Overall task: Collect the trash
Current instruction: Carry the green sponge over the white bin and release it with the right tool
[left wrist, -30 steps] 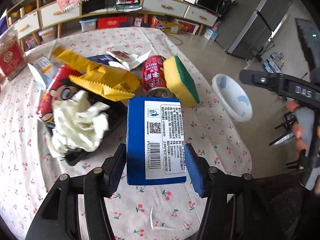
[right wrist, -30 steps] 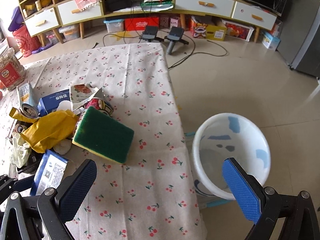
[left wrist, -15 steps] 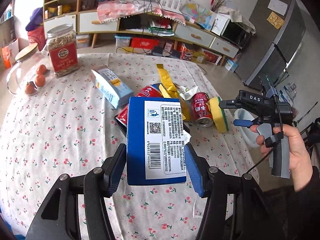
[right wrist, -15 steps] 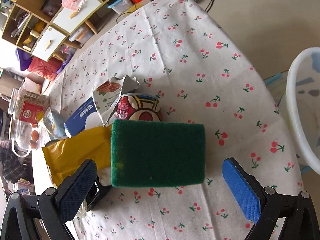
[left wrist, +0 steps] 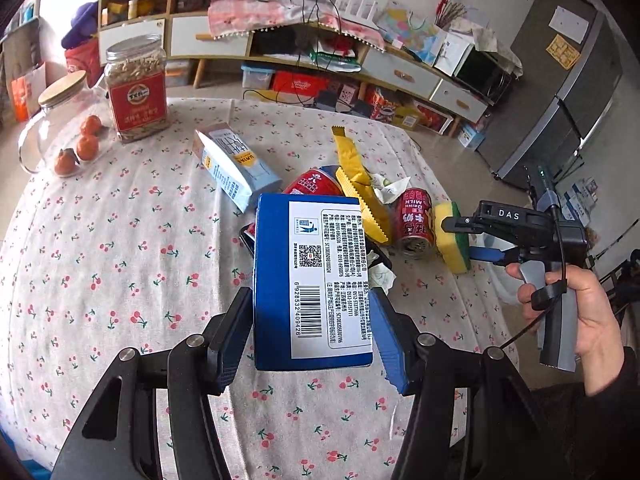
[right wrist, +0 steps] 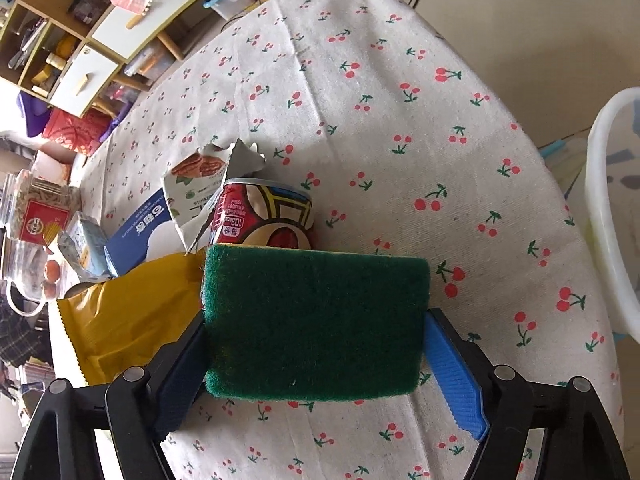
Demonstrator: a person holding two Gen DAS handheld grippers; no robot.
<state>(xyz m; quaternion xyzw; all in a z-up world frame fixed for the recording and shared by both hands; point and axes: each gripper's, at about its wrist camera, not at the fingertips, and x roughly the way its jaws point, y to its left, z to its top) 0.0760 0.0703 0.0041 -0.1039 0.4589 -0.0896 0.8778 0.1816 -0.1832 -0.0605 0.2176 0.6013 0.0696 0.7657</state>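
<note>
Right tool (right wrist: 316,364) has closed in on the green sponge (right wrist: 316,320) near the bench's (right wrist: 400,60) right edge, now clenching it; left tool (left wrist: 312,332) grasps the blue box (left wrist: 312,280).

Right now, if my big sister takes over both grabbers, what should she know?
Left gripper: shut on the blue box, held above the table.
Right gripper: fingers against both sides of the green sponge, which sits by the red can; looks gripped.
The yellow wrapper, torn snack packet and a carton lie on the table.
The white bin stands past the table's edge, nothing seen dropped in yet.
Left: bin the box, then the rest.
</note>
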